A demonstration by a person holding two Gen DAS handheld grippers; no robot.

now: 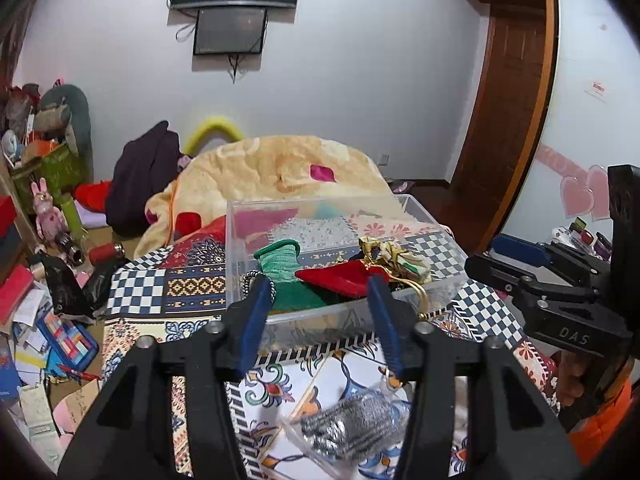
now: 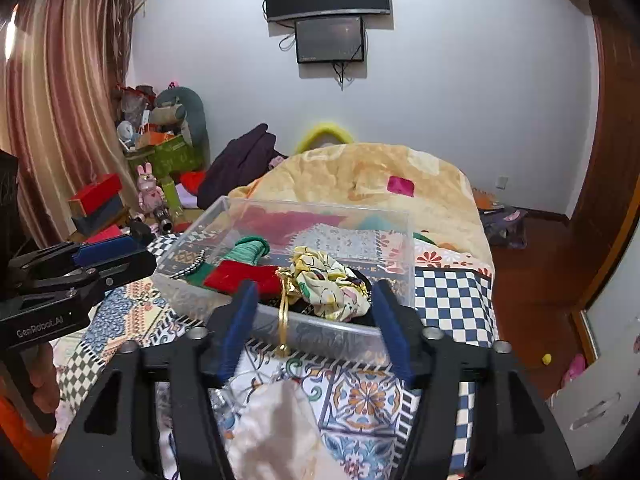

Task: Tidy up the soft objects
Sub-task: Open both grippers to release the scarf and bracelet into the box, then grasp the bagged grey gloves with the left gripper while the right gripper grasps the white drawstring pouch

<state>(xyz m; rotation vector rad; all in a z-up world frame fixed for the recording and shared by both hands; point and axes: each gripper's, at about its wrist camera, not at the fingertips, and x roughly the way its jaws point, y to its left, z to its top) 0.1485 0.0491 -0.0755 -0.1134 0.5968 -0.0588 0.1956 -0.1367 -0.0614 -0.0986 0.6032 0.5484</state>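
Note:
A clear plastic box stands on the patterned bedspread. Inside lie a green knit piece, a red velvet pouch and a yellow floral scrunchie. A gold cord hangs over the box's front wall. My left gripper is open just before that wall, nothing between its fingers. My right gripper is open beside it, also empty. A clear bag with a grey metallic wad and a cream satin cloth lie on the bedspread below the grippers.
A beige quilt is heaped behind the box, with a dark garment to its left. Boxes, papers and toys crowd the floor on the left. A wooden door and bare floor are on the right.

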